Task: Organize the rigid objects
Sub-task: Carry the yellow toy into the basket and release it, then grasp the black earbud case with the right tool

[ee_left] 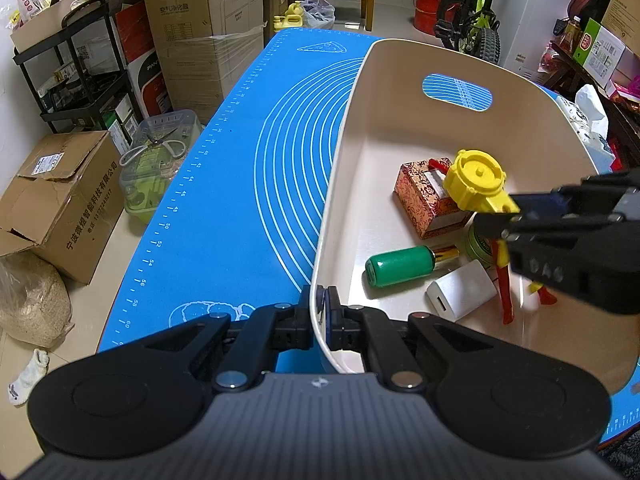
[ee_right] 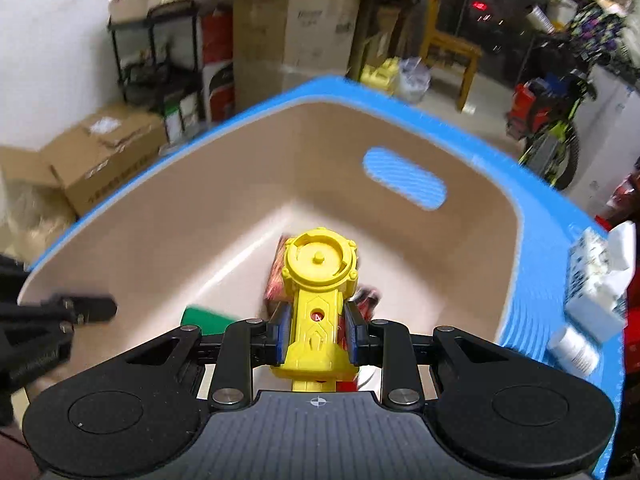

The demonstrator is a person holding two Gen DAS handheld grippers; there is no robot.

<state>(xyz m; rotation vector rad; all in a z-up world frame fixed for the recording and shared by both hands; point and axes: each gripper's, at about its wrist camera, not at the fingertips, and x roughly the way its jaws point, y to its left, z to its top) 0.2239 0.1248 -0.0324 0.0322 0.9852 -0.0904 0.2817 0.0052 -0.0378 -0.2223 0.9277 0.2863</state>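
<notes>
While my left gripper pinches the bin rim, right gripper clamps yellow launcher above the bin floor; I should lower into bare space before releasing.

Your right fingers clamp the yellow toy by its handle, round head pointing away over the bin. Beneath it lie a patterned red box, a green bottle on its side and a white block. Your left fingers pinch the bin's near wall.
</notes>
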